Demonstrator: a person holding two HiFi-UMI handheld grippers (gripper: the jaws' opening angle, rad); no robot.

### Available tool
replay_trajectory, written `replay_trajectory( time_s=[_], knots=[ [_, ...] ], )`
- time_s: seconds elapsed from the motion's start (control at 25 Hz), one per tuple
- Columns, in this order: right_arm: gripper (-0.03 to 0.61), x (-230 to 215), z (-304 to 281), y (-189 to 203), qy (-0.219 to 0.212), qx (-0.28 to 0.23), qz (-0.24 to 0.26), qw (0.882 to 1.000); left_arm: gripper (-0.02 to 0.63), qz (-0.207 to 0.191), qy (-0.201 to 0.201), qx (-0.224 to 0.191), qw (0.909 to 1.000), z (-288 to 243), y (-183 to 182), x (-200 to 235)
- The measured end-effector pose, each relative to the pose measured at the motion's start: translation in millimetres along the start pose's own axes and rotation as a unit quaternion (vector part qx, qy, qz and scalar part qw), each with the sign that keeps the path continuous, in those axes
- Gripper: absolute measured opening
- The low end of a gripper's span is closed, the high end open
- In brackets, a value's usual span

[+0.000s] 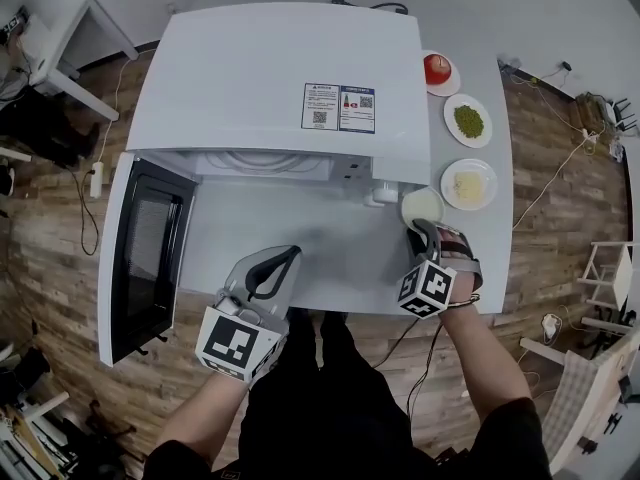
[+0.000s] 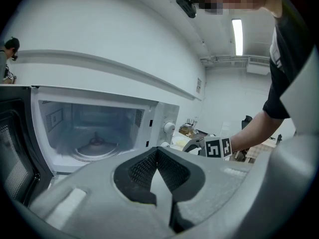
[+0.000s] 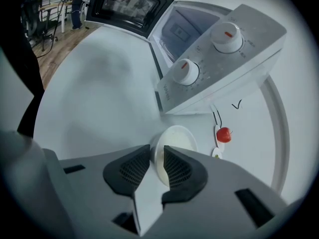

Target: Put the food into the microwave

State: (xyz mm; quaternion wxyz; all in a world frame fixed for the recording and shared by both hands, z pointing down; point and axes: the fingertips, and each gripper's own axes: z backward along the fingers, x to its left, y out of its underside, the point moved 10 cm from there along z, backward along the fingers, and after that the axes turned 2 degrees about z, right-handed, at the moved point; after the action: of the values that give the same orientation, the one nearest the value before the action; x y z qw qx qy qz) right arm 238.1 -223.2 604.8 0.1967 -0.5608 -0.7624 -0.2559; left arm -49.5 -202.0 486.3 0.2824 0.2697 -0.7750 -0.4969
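Note:
A white microwave (image 1: 270, 78) stands on the white table (image 1: 300, 248) with its door (image 1: 145, 258) swung open to the left. In the left gripper view its empty cavity shows a glass turntable (image 2: 94, 146). A pale plate (image 1: 421, 204) lies by the microwave's right front corner. My right gripper (image 1: 421, 228) is at its near edge. In the right gripper view the plate (image 3: 177, 136) has its rim between the two pads of that gripper (image 3: 157, 158), which press on it. My left gripper (image 1: 285, 258) hovers before the open cavity, its jaws (image 2: 157, 152) shut and empty.
Three more plates line the table's right side: one with a red fruit (image 1: 437, 68), one with green food (image 1: 467, 120), one with yellow food (image 1: 468, 183). The microwave's two knobs (image 3: 187, 71) stand just above the held plate. Wooden floor surrounds the table.

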Motion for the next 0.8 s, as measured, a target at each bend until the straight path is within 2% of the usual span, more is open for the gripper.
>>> replay_trajectory(
  time_s=[0.44,0.8],
  knots=[
    [0.083,-7.4,4.4,-1.9,-0.012,0.004,-0.020,1.000,0.008,-0.013,-0.020,-0.006,0.9997,19.8,-17.4,-14.2],
    [0.061,-7.9,22.5,7.1,-0.009,0.001,0.004,1.000,0.008,-0.017,-0.040,-0.015,0.9989,38.9,-27.8,-29.3]
  ],
)
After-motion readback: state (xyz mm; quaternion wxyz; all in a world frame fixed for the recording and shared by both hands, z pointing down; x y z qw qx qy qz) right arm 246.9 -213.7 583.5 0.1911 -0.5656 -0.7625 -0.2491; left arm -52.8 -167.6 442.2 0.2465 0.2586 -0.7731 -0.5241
